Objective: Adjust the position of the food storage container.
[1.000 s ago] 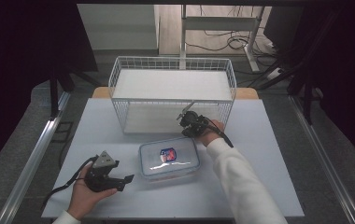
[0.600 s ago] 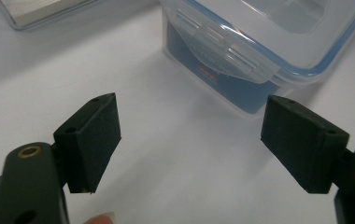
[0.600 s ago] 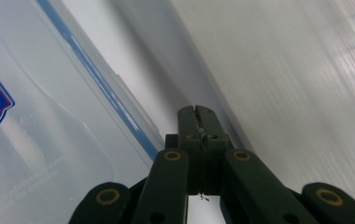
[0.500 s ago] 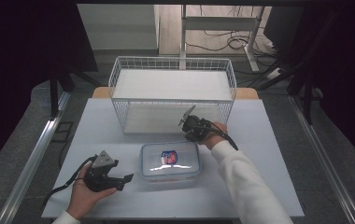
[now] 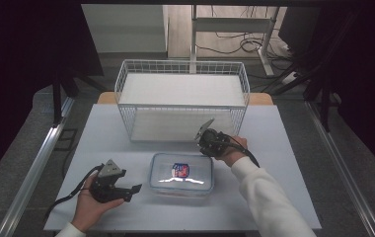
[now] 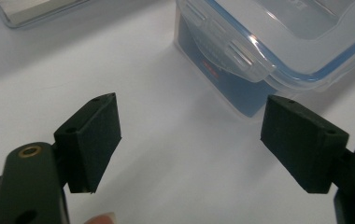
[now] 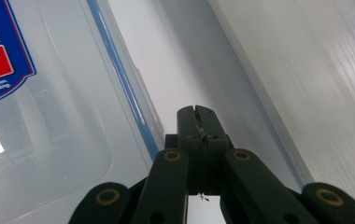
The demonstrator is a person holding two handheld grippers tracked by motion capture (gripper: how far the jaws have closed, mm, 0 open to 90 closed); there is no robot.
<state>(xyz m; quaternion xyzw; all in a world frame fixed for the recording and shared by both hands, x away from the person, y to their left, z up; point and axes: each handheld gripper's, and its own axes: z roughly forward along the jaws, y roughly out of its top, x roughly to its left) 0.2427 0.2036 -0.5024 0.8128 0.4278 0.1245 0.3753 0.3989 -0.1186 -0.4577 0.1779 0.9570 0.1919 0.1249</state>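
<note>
Fingers of left gripper (image 5: 135, 188) spread wide, empty, just left of lidded plastic container (image 5: 181, 174) on desk (image 5: 284, 148). Fingers of right gripper (image 5: 200, 136) pressed together, empty, between container's far edge and wire basket (image 5: 183, 101). Nothing blocking container.

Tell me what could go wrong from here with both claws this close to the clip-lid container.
1. The right claw is shut, beside the container's far edge; pressing in like that may just slide the box across the table.
2. The left claw is open, aimed at the side latch; a skewed bite could slip off the clip.
3. The wire basket stands just behind the right hand, so lifting back risks a knock.
</note>
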